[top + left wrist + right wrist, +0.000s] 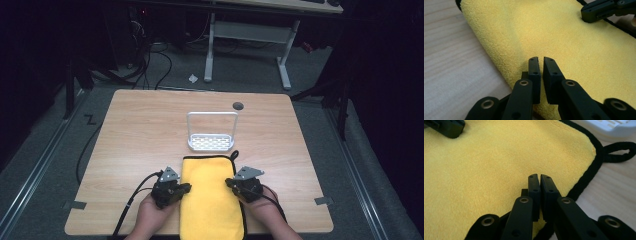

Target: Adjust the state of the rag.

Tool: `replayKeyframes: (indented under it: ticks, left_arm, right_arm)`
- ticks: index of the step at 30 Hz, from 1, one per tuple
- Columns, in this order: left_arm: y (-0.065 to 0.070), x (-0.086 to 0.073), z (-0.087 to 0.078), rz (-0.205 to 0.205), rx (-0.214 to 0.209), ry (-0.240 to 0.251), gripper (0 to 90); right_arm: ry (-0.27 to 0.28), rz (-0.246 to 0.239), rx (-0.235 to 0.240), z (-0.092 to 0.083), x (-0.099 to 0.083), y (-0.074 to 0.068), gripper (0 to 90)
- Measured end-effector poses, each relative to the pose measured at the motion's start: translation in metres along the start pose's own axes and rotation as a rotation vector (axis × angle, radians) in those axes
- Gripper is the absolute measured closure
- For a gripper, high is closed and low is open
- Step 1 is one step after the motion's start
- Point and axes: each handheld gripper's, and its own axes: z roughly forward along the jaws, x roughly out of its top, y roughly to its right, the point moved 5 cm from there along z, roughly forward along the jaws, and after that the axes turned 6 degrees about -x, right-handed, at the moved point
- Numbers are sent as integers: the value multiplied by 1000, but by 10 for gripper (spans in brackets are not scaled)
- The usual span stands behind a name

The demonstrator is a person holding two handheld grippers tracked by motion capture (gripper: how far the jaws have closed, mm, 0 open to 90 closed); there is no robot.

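- The left gripper (540,59) is seen with its jaws nearly pressed together over the left edge of the yellow cloth (212,195); whether a fold of pile is pinched between them cannot be told, as only a thin slit is left.
- The right gripper (538,176) is likewise all but closed, set just inside the cloth's black-trimmed right edge; a grip on the fabric cannot be confirmed there either.
- In the high view the 2 grippers, left (186,188) and right (229,182), are held by a hand each at opposite sides of the cloth, roughly level with one another.
- The cloth is laid flat at the near middle of the table (140,130), its near end reaching the table edge, its hanging loop (617,152) at the far right corner.
- A white rack (212,132) stands just beyond the cloth's far edge.
- The step in hand is judged to be the seizing of both side edges.
- A lift of both edges together is probably called for next, once the fabric is firmly caught, with even height kept so that the cloth does not slip from 1 side.
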Motion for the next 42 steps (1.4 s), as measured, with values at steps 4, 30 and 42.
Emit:
replayKeyframes:
  ticks: [4, 30, 42]
  left_arm:
    - [9, -4, -2, 11, -10, -13, 815]
    - [-59, 38, 17, -248, 82, 80, 696]
    - [-55, 32, 19, -181, 90, 113, 791]
  right_arm:
    - [12, -11, 7, -9, -9, -6, 855]
    - [83, 78, 1, -12, 3, 15, 685]
    - [-8, 107, -53, 33, 31, 34, 459]
